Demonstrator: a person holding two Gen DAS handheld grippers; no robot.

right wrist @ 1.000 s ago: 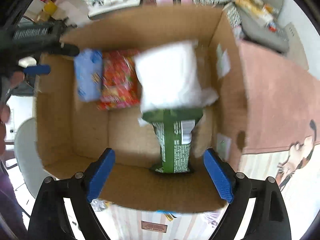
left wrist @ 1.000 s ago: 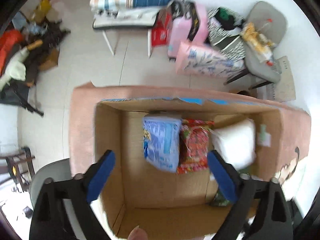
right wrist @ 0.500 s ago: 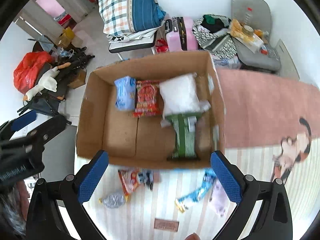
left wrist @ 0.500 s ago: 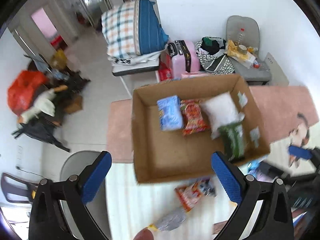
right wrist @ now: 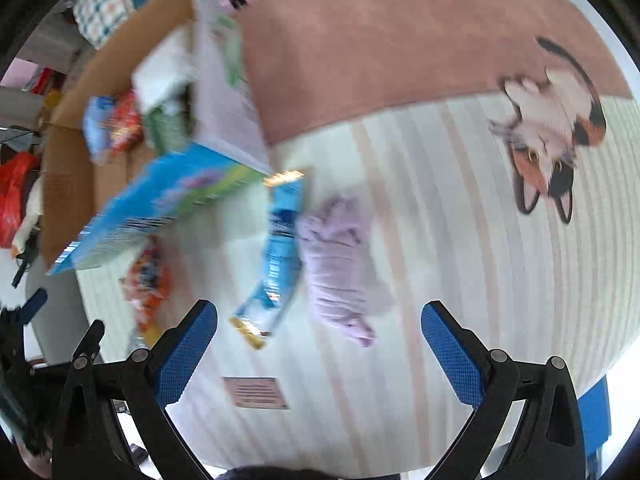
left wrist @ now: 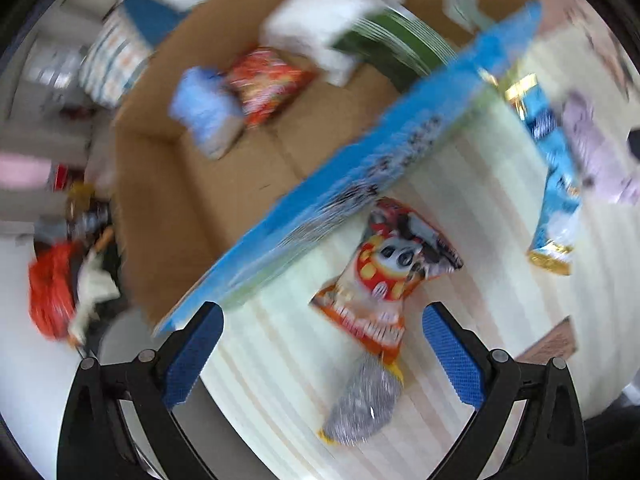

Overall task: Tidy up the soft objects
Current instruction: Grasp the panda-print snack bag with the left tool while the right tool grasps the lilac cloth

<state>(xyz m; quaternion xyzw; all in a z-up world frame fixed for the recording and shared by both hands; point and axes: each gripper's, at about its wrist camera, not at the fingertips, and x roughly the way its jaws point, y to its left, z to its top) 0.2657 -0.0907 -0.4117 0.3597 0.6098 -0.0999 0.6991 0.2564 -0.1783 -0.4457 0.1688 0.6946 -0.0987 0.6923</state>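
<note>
A cardboard box point(left wrist: 168, 200) with a blue printed front point(left wrist: 352, 184) holds a blue pack point(left wrist: 204, 112), a red pack point(left wrist: 268, 84), a white pack point(left wrist: 320, 28) and a green bag point(left wrist: 392, 48). On the striped mat lie a red-orange snack bag point(left wrist: 384, 276), a blue snack bag point(right wrist: 280, 248) and a lilac plush toy point(right wrist: 340, 268). My left gripper point(left wrist: 320, 356) is open and empty just above the red-orange bag. My right gripper point(right wrist: 320, 356) is open and empty, close before the lilac toy and the blue bag. The box also shows in the right wrist view point(right wrist: 72, 184).
The mat point(right wrist: 460, 240) has a cat picture point(right wrist: 548, 128) and a pink band point(right wrist: 380, 40). A small brown label point(right wrist: 256, 392) lies near my right gripper. The left gripper point(right wrist: 24, 344) shows at the right view's left edge. Clutter and a red bag point(left wrist: 52, 288) lie on the floor beyond.
Both grippers have dropped from high above the box to low over the mat. The left now hovers over the red-orange bag, the right before the lilac toy. Both stay open.
</note>
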